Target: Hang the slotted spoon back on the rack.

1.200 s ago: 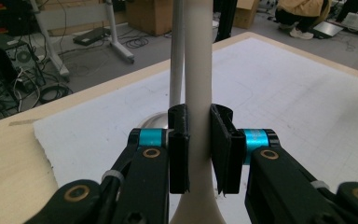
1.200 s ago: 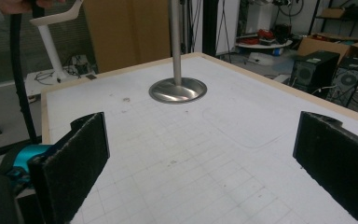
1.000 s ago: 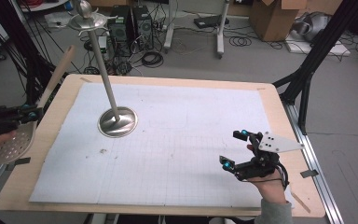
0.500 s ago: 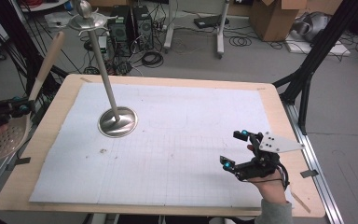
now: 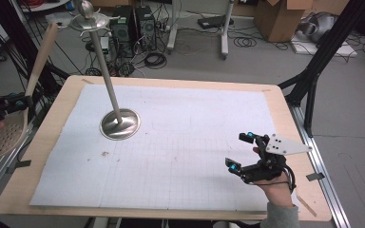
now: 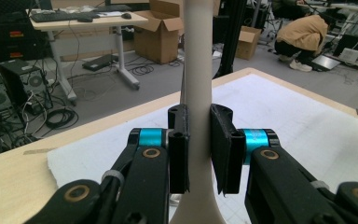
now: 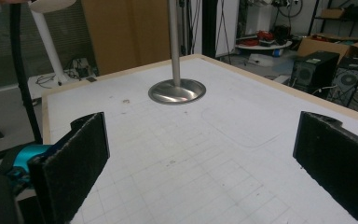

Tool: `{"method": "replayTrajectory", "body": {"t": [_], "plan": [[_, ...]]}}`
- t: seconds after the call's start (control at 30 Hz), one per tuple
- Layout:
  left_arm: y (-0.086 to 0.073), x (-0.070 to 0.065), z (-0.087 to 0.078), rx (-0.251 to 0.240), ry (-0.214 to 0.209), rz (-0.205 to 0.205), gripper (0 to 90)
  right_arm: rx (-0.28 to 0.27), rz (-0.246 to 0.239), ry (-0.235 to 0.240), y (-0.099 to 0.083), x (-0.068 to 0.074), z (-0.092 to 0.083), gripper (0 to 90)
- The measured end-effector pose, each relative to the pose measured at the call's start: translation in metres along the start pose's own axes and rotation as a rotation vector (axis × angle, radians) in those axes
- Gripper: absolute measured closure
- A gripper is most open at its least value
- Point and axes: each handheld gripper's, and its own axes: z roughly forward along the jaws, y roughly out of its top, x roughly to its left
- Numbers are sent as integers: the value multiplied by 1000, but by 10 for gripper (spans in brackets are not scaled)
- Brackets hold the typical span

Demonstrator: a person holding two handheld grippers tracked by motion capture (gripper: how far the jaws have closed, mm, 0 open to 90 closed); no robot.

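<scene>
Left gripper view: the left gripper (image 6: 198, 149) has its black jaws closed on the neck of the pale wooden slotted spoon (image 6: 197, 70), clamped just above the bowl. From the high view, this spoon (image 5: 10, 128) is off the table's left edge, its long handle rising up and away, tilted toward the tall steel stand with round base (image 5: 120, 124). The stand lies to the right of the spoon and farther back, nearer the left hand. The right gripper (image 5: 240, 151) rests with jaws wide apart and empty on the white gridded mat (image 5: 185, 123), well apart from the stand.
</scene>
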Motion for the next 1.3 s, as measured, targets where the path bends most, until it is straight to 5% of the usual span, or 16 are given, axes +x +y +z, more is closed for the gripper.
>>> {"method": "replayTrajectory", "body": {"t": [1.3], "plan": [[-5,7,13,-6,-16,-37,776,7,7,-4,-2,-1,-1,23]]}}
